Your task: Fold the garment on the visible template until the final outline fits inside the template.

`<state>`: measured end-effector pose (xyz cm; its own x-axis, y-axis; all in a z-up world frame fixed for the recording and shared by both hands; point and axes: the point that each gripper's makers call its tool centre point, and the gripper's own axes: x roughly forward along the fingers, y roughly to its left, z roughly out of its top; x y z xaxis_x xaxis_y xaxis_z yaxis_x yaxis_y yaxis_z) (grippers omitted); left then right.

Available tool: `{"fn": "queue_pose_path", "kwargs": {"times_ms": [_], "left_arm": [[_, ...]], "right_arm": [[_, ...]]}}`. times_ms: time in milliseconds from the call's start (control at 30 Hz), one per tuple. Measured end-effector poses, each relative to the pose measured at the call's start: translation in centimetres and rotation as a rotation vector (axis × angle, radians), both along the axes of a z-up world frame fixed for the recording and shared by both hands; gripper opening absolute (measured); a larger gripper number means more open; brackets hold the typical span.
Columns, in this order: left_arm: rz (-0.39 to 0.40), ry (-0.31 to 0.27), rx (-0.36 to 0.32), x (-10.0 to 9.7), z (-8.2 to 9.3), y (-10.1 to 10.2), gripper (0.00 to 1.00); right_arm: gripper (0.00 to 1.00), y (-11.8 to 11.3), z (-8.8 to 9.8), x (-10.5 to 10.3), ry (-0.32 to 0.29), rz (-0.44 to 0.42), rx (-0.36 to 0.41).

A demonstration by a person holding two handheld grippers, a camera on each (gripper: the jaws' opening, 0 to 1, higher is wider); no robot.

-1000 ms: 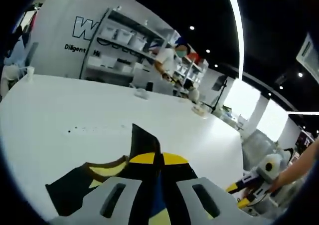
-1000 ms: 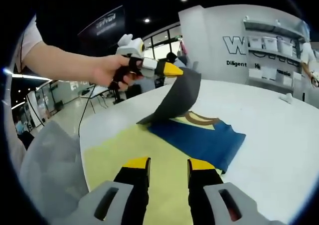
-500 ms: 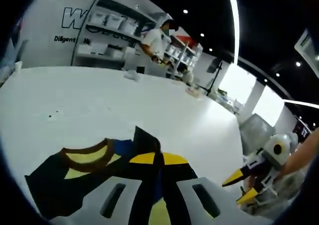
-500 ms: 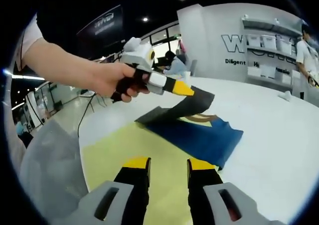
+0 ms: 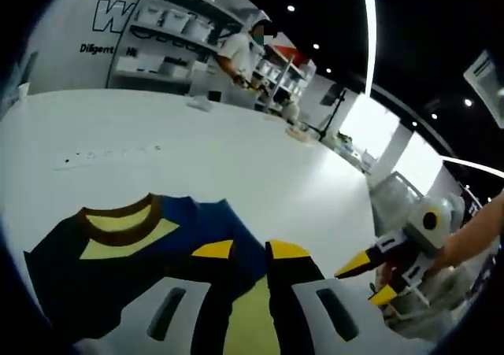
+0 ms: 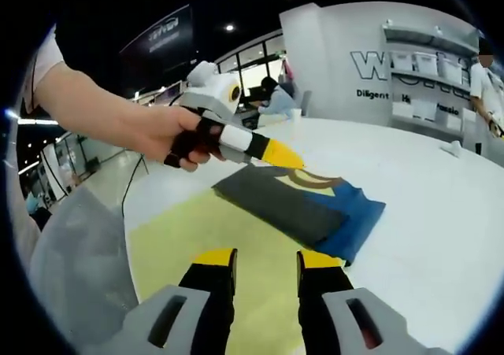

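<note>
A navy garment [image 5: 79, 280] with a brown collar [image 5: 118, 213] lies flat on the yellow template [image 5: 250, 327], just ahead of my left gripper [image 5: 250, 251]. That gripper's jaws stand slightly apart with no cloth between them. In the right gripper view a dark folded panel [image 6: 276, 205] lies flat across the blue garment [image 6: 358, 213]. A hand holds the left gripper [image 6: 285, 158] just above it. My right gripper [image 6: 264, 258] hovers open over the bare template [image 6: 177, 241], holding nothing. It also enters the left gripper view as the right gripper [image 5: 368, 280], at the table's edge.
A white table [image 5: 197, 150] stretches far behind the garment. Small objects [image 5: 201, 103] sit near its far edge. Shelves [image 5: 150, 52] and a standing person [image 5: 240, 52] are beyond it. The table's near edge [image 6: 134, 205] curves close to the template.
The left gripper has lowered the raised flap onto the garment and let it go; the flap now lies flat. The right gripper has stayed in place.
</note>
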<state>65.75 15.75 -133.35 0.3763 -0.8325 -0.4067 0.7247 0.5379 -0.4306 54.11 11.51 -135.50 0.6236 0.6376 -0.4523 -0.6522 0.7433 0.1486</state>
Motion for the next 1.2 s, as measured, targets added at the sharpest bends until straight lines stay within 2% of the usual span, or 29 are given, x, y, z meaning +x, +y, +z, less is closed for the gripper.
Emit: {"fn": "queue_pose_path", "kwargs": {"times_ms": [133,400,700,833,900,1067,1167,1200], "left_arm": [[0.013,-0.012,0.007,-0.8,0.3,2.9,0.13],[0.037,-0.041,0.071,-3.2,-0.5,9.8,0.14],[0.012,-0.071,0.129,-7.1,-1.4,14.6,0.16],[-0.044,-0.107,0.171,-9.4,-2.0,16.2,0.18],[-0.100,-0.123,0.204,-11.0,-2.4,17.0,0.19],[-0.163,-0.117,0.227,-14.4,-3.0,18.6,0.19],[-0.265,-0.135,0.316,-16.9,-4.1,19.7,0.19],[-0.281,-0.130,0.317,-17.5,-4.3,19.8,0.19]], "right_arm": [[0.27,0.3,-0.2,0.2,0.003,0.007,-0.008],[0.27,0.7,-0.9,-0.1,0.014,0.037,-0.029],[0.28,1.4,-1.5,-1.5,0.010,0.121,-0.087],[0.30,1.7,-2.0,-2.8,0.010,0.192,-0.124],[0.30,1.7,-2.3,-3.6,0.014,0.230,-0.139],[0.29,1.3,-2.8,-5.7,0.009,0.335,-0.186],[0.29,0.7,-3.2,-7.2,0.011,0.394,-0.221],[0.28,0.4,-3.3,-7.6,-0.001,0.417,-0.249]]}}
